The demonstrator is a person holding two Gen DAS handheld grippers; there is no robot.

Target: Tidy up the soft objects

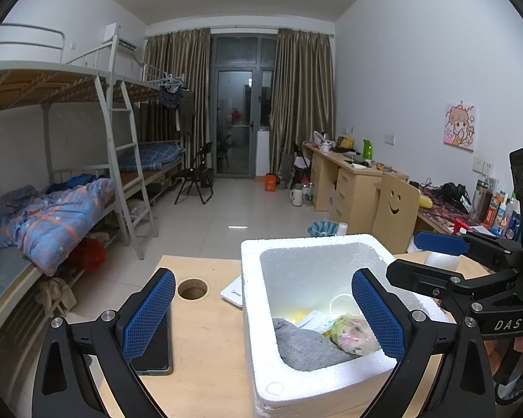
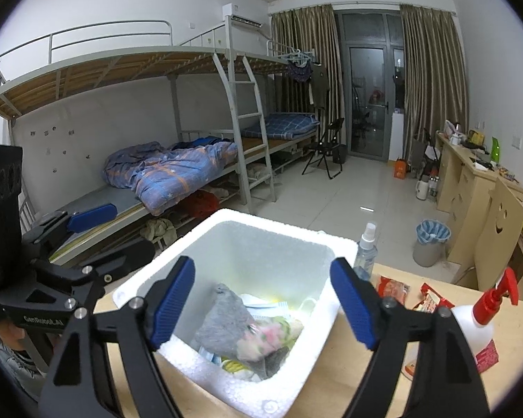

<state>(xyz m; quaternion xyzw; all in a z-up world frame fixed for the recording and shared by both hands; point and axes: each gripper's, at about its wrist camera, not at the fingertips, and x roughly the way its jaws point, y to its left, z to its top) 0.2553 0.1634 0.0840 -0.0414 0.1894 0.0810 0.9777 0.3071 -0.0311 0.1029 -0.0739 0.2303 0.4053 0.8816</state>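
While both grippers hover above the table (image 1: 205, 331), a white foam box (image 1: 317, 240) stands between them on the wood. The left gripper (image 1: 265, 317) has its jaws wide apart and holds nothing; one blue pad (image 1: 150, 313) is over a dark phone (image 1: 157, 351), the other is over the box's right side. The right gripper (image 2: 263, 303) is also spread open and empty, with its two pads above the box's opening.

Inside the box lie the soft things: a grey cloth (image 2: 223, 317) leans on the near-left side, and a floral cloth (image 2: 265, 341) with pink and green touches it. Under them are white and yellow pieces, too mixed to name.

Beside the box, on its left, a round hole (image 1: 192, 289) is cut in the table, and a flat white item (image 1: 234, 292) lies against the box wall. On the other side stand a clear spray bottle (image 2: 366, 247), red snack packets (image 2: 392, 287) and a white bottle (image 2: 470, 327) with red pump. Behind are a bunk bed (image 2: 177, 160) with blue quilt, a bin (image 2: 430, 240) and a chair (image 1: 395, 209) with a smiling face.
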